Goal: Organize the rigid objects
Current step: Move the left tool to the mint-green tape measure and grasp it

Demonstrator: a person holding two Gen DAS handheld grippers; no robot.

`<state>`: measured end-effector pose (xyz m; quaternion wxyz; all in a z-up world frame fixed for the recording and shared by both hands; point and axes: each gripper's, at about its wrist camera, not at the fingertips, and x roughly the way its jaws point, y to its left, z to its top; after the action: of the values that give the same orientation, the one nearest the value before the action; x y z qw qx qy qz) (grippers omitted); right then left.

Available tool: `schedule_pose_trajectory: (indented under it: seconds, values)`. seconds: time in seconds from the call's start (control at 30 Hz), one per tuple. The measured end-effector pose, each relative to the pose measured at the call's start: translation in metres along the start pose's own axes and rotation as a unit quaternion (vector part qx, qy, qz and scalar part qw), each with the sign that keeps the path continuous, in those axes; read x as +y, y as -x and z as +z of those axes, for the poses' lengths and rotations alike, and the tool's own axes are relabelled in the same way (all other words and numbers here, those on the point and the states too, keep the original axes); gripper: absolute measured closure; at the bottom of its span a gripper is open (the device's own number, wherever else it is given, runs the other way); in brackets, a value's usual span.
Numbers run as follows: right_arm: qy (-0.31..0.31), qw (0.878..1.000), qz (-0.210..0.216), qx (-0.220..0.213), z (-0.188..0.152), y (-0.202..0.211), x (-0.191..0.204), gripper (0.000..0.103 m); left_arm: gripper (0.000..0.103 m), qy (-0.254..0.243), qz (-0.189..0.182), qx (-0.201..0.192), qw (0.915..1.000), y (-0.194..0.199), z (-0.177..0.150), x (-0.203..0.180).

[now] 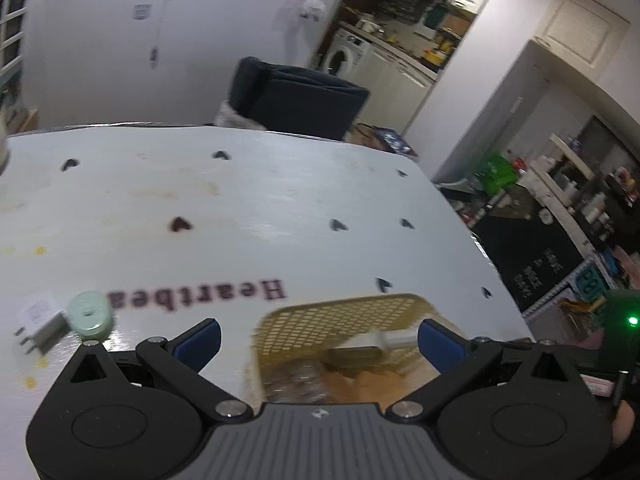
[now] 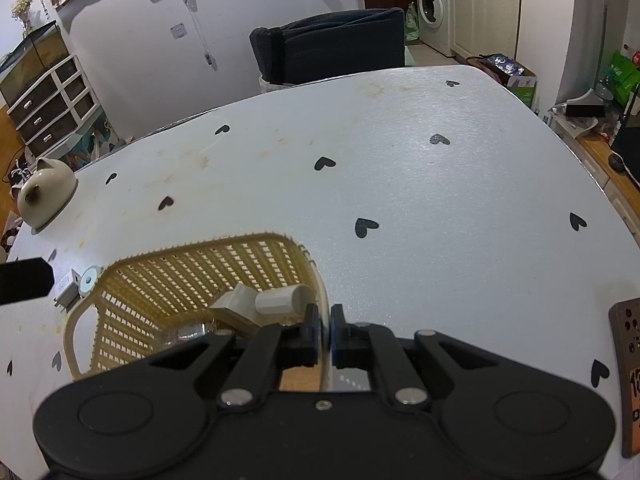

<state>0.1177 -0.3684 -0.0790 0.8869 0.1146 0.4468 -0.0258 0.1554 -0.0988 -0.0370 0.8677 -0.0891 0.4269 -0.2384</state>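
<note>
Blurring basket (image 1: pixel 344 320) contents — indistinct.

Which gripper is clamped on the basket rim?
The right gripper: its jaws are shut on the yellow basket rim. The left gripper is wide open, gripping nothing.

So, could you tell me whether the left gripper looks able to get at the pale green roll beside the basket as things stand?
Probably yes. The left gripper is open and empty, and the pale green roll stands on bare tabletop just off its left finger, outside the yellow basket. Only the white plug adapter crowds its far side.
</note>
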Motion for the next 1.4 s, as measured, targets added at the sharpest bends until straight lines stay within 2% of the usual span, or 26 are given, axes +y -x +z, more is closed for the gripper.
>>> schedule_pose_trajectory:
  seconds: [0.13, 0.5, 0.7, 0.8, 0.87, 1.0, 1.13, 1.4]
  values:
    - [-0.001, 1.0, 0.0, 0.0, 0.0, 0.0, 0.0, 0.097, 0.0, 0.017, 0.015, 0.001, 0.9997, 0.002, -0.004, 0.022]
    - [-0.005, 1.0, -0.003, -0.001, 0.0, 0.0, 0.0, 0.097, 0.0, 0.065, 0.109, 0.015, 0.9918, -0.009, -0.021, 0.087]
    - [-0.008, 1.0, -0.005, 0.0, -0.001, 0.0, 0.0, 0.097, 0.0, 0.08, 0.151, -0.006, 0.9852, -0.022, -0.025, 0.116]
    - [-0.009, 1.0, -0.005, 0.001, 0.0, -0.001, 0.0, 0.097, 0.009, 0.067, 0.156, -0.015, 0.9854, -0.03, -0.025, 0.121]
    - [-0.01, 1.0, -0.006, 0.001, 0.0, -0.001, 0.0, 0.097, 0.018, 0.059, 0.153, -0.011, 0.9864, -0.037, -0.023, 0.123]
    - [-0.014, 1.0, -0.007, 0.001, 0.0, -0.001, 0.001, 0.097, 0.022, 0.045, 0.16, 0.006, 0.9861, -0.055, -0.022, 0.129]
    - [-0.019, 1.0, -0.007, 0.001, 0.0, -0.001, 0.0, 0.097, 0.035, 0.03, 0.18, 0.014, 0.9832, -0.065, -0.021, 0.135]
    - [-0.022, 1.0, -0.007, 0.001, 0.0, -0.002, 0.0, 0.096, 0.041, 0.01, 0.2, -0.006, 0.9797, -0.072, -0.016, 0.148]
